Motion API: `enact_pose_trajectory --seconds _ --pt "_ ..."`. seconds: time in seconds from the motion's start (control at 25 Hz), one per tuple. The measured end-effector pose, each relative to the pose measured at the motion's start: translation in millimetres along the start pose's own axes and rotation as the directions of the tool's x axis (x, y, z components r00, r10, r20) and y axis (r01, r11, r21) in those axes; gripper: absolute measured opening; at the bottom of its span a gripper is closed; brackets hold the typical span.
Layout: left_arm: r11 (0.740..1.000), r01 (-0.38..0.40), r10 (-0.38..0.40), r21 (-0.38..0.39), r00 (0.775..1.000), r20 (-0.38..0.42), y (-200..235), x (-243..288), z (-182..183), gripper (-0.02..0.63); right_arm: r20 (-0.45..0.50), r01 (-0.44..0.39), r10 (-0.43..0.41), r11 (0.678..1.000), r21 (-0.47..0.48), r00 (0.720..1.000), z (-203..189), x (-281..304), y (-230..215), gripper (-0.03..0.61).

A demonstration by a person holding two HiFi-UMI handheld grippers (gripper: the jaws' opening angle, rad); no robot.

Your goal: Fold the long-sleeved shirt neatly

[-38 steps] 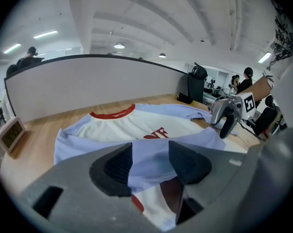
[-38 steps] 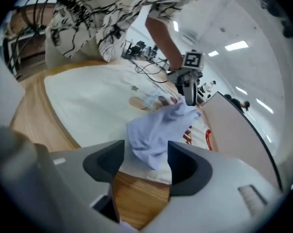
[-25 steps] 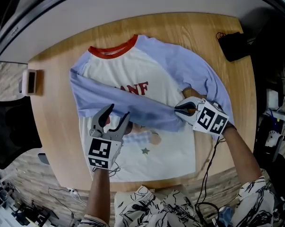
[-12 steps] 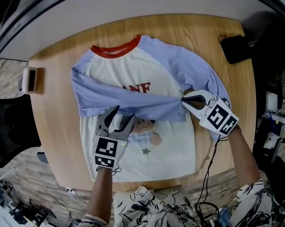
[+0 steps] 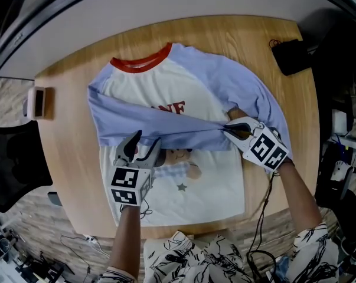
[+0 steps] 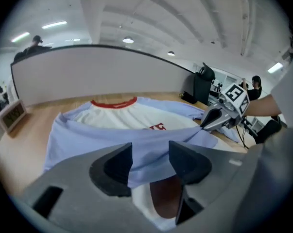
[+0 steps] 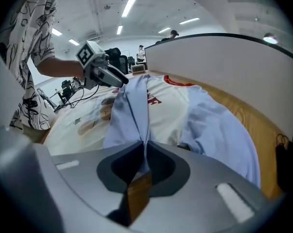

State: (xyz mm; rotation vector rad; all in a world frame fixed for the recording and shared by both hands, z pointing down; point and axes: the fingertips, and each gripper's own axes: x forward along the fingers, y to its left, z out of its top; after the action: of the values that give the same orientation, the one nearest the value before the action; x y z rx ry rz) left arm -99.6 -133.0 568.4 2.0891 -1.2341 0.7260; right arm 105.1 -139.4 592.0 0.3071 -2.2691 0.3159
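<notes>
The right gripper (image 5: 228,127) clamps its fingers on the sleeve (image 5: 166,128), holding it taut across the shirt (image 5: 183,93) for a flat fold, while the left gripper (image 5: 146,140) hangs over its edge, fingers apart.

Left claw (image 5: 146,140) open, right claw (image 5: 227,128) clamped shut.

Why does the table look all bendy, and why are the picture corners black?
Head view: the wide lens bows the table edges, yet the shirt looks sharp. Left gripper view: black corners, the left claw close up is blurry, ceiling lights glare. Right gripper view: black rim too, and the white wall curves.
</notes>
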Motion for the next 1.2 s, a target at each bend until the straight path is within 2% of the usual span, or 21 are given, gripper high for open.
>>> enact_pose_trajectory --seconds 0.08,0.2,0.32,0.44,0.52,0.6,0.68,0.76,0.84,0.96,1.08,1.2 --pt "0.999 -0.006 0.005 -0.039 0.999 -0.038 5.3 7.9 -14.4 0.245 0.018 0.002 -0.002 1.0 0.02 1.0 1.0 -1.3 1.2 0.068" --pt "1.0 -0.02 0.019 -0.017 0.996 -0.086 -2.6 0.8 -37.8 0.245 0.074 0.0 -0.004 0.999 0.051 0.997 6.1 -7.8 2.9 0.137" --pt "0.999 -0.012 0.012 0.031 1.0 0.0 -24.0 -13.6 -15.3 0.252 0.124 0.034 -0.043 0.997 0.07 0.991 4.6 -30.9 -2.5 0.22" --pt "0.997 0.043 -0.048 0.061 0.995 0.093 -55.2 -12.2 21.4 0.267 0.11 0.16 -0.175 0.978 0.131 0.978 -23.9 -72.8 -23.0 0.301" --pt "0.993 0.081 -0.091 0.085 0.988 0.122 -78.1 -5.3 38.9 0.27 0.074 0.257 -0.281 0.938 0.233 0.957 -60.4 -107.6 -37.7 0.321" --pt "0.988 0.113 -0.128 0.108 0.981 0.143 -100.3 -0.1 50.6 0.268 0.04 0.318 -0.353 0.88 0.353 0.935 -100.6 -139.8 -44.7 0.321" --pt "0.982 0.132 -0.154 0.136 0.973 0.173 -118.9 2.7 60.4 0.27 0.01 0.35 -0.398 0.819 0.454 0.918 -138.3 -164.6 -45.9 0.322" --pt "0.975 0.146 -0.18 0.169 0.961 0.212 -135.1 4.5 69.7 0.27 -0.015 0.365 -0.419 0.772 0.521 0.908 -169.6 -180.9 -44.6 0.333" --pt "0.968 0.165 -0.209 0.19 0.947 0.244 -151.2 6.2 75.5 0.268 -0.032 0.355 -0.412 0.74 0.571 0.911 -195.0 -189.8 -38.7 0.334" --pt "0.958 0.198 -0.246 0.206 0.938 0.244 -172.9 11.2 74.1 0.268 -0.025 0.285 -0.354 0.709 0.645 0.935 -219.0 -191.4 -19.7 0.334" --pt "0.949 0.221 -0.271 0.224 0.936 0.227 -190.1 17.7 69.0 0.268 0.001 0.215 -0.3 0.685 0.696 0.954 -229.4 -186.6 2.8 0.333" --pt "0.941 0.238 -0.29 0.24 0.934 0.21 -203.0 22.0 65.2 0.268 0.038 0.18 -0.305 0.652 0.737 0.951 -229.2 -183.2 18.1 0.307"
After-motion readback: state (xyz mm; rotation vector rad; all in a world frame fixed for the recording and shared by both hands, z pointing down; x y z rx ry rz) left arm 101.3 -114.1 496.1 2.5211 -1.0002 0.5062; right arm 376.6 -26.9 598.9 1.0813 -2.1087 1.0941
